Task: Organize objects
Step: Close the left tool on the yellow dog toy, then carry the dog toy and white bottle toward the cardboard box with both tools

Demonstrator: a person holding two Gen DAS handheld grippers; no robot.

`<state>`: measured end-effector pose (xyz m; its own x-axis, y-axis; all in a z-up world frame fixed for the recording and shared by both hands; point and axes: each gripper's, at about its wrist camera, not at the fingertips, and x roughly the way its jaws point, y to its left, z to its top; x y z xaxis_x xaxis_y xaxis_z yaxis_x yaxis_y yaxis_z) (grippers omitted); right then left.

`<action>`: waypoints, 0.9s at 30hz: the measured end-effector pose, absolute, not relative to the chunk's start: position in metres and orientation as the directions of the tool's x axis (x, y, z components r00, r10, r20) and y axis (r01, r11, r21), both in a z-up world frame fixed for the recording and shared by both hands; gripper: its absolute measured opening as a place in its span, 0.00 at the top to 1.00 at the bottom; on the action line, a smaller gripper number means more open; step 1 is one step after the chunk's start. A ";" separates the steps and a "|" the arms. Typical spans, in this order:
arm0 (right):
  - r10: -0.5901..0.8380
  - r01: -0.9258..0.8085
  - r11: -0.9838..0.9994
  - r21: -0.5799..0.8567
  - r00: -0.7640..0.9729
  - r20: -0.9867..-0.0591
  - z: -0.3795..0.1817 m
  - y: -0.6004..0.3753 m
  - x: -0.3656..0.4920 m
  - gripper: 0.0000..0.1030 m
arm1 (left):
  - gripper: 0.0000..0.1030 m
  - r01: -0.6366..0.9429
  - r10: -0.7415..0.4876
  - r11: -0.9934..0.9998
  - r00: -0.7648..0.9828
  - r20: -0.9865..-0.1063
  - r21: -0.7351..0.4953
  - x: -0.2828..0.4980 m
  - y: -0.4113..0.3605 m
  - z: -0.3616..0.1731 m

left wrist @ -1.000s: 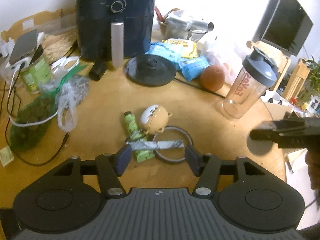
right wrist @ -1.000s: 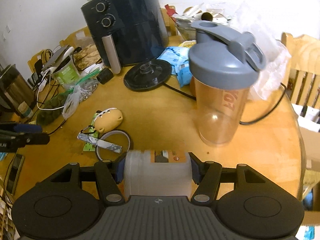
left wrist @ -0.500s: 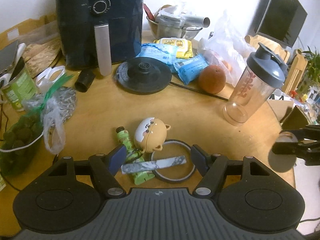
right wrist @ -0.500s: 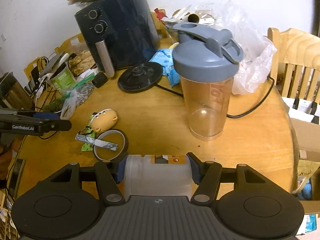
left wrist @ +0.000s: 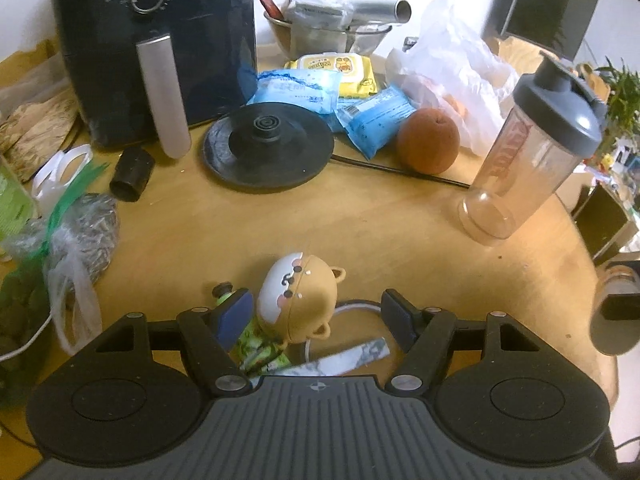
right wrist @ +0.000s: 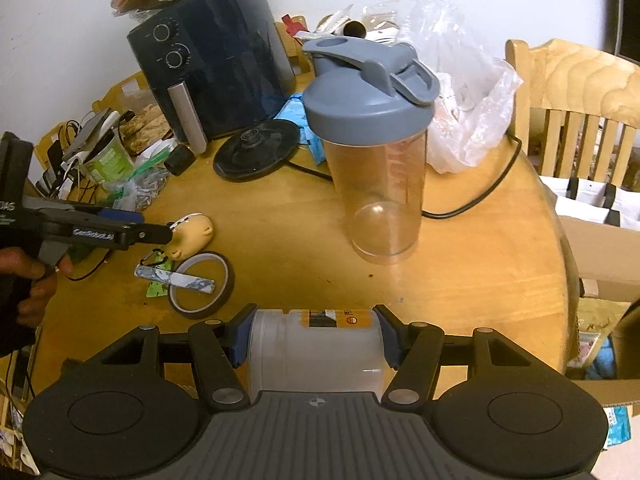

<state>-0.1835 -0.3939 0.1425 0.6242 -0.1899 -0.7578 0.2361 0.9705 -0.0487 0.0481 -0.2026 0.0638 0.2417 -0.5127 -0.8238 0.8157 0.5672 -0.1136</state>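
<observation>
Left wrist view: left gripper (left wrist: 316,316) jaws just widened, straddling bear case (left wrist: 298,300), not touching. Next: lower, close. Right gripper (right wrist: 314,338) clamping clear jar (right wrist: 314,350).

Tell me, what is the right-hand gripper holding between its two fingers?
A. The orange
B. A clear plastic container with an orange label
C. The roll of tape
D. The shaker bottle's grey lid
B: in the right wrist view the right gripper has its fingers pressed against both sides of the clear plastic container, whose orange label faces up.
</observation>
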 end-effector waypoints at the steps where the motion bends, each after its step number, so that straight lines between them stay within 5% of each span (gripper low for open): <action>1: -0.191 0.239 0.970 -0.049 0.623 -0.758 0.143 -0.395 -0.185 0.38 | 0.32 0.818 -0.512 0.564 0.238 -0.826 -0.114 0.050 -0.205 0.062; 16: -0.206 0.277 0.960 -0.037 0.614 -0.762 0.146 -0.409 -0.200 0.38 | 0.34 0.835 -0.454 0.538 0.178 -0.873 -0.110 0.074 -0.222 0.031; 20: -0.211 0.285 0.958 -0.037 0.612 -0.762 0.146 -0.412 -0.202 0.38 | 0.45 0.835 -0.447 0.536 0.152 -0.881 -0.128 0.078 -0.224 0.024; 27: -0.206 0.279 0.959 -0.036 0.610 -0.765 0.146 -0.413 -0.202 0.38 | 0.47 0.828 -0.435 0.545 0.143 -0.889 -0.133 0.077 -0.224 0.026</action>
<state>-0.2017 -0.4133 0.1463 0.6096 -0.2064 -0.7653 0.2795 0.9595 -0.0361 0.0774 -0.2242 0.0262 0.1426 -0.4347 -0.8892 0.8280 0.5445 -0.1334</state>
